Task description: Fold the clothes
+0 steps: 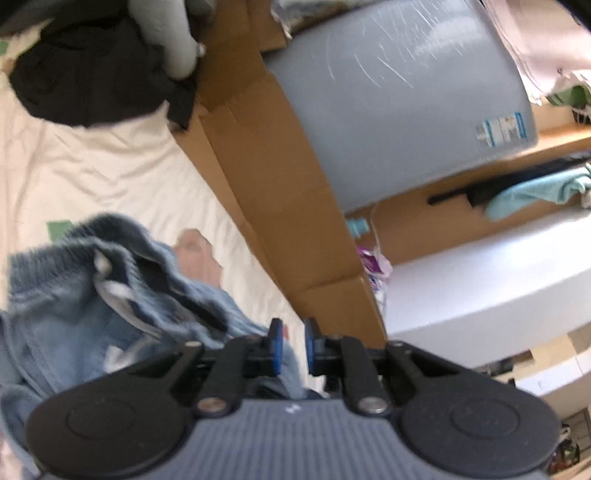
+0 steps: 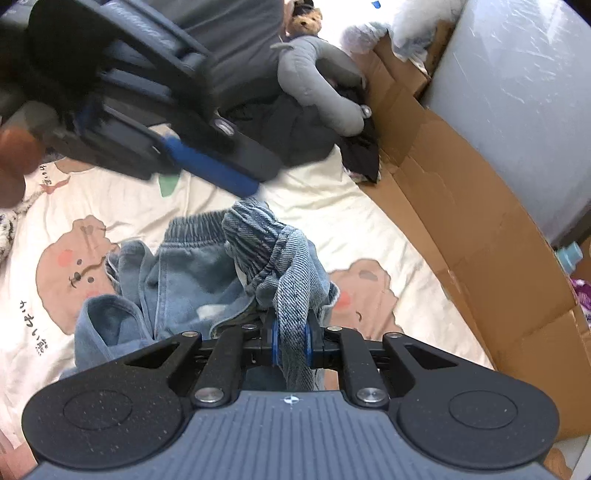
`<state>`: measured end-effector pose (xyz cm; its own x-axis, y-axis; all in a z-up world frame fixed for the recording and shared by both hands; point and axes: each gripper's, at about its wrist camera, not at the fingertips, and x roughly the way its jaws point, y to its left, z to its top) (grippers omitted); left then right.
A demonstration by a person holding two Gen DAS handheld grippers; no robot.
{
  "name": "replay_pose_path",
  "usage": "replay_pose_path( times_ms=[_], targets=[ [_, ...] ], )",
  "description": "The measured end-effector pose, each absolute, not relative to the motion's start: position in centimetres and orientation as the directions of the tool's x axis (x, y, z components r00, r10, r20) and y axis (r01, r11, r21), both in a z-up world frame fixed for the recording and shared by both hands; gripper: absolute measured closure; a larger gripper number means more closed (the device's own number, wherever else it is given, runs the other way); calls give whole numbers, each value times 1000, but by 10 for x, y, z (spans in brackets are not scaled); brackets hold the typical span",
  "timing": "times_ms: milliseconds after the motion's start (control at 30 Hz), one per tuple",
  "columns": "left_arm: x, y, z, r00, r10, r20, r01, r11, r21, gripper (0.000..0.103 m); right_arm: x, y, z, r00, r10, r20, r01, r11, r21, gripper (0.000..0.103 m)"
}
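A crumpled pair of blue denim jeans [image 2: 192, 273] lies on a cream bedsheet with bear prints [image 2: 362, 221]. My right gripper [image 2: 290, 341] is shut on a strip of the denim and holds it bunched up above the heap. My left gripper [image 1: 294, 345] is open with a narrow gap and empty; the jeans [image 1: 74, 295] lie to its left. The left gripper also shows in the right wrist view [image 2: 177, 122], blurred, hovering above the far end of the jeans.
A black garment [image 1: 85, 77] and a grey plush toy [image 2: 321, 77] lie at the far end of the bed. Cardboard panels [image 1: 273, 184] and a grey-blue wrapped mattress [image 1: 402, 92] stand along the right side. A teddy bear [image 2: 303, 18] sits further back.
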<state>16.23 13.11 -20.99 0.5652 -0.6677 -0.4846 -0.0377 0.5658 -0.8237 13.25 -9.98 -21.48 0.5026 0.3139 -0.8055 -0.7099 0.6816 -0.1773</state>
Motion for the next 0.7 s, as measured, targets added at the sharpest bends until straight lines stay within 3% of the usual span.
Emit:
replay_pose_path(
  times_ms=[200, 433, 700],
  targets=[
    [158, 156, -234, 539, -598, -593, -101, 652, -751, 87, 141, -128, -210, 465, 300, -833, -654, 751, -94, 91],
    [153, 171, -265, 485, -506, -713, -104, 776, -622, 86, 151, -183, -204, 489, 242, -838, -585, 804, -109, 92],
    [151, 166, -280, 458, -434, -776, -22, 867, -498, 84, 142, -255, -224, 481, 216, -850, -477, 877, -47, 92]
  ],
)
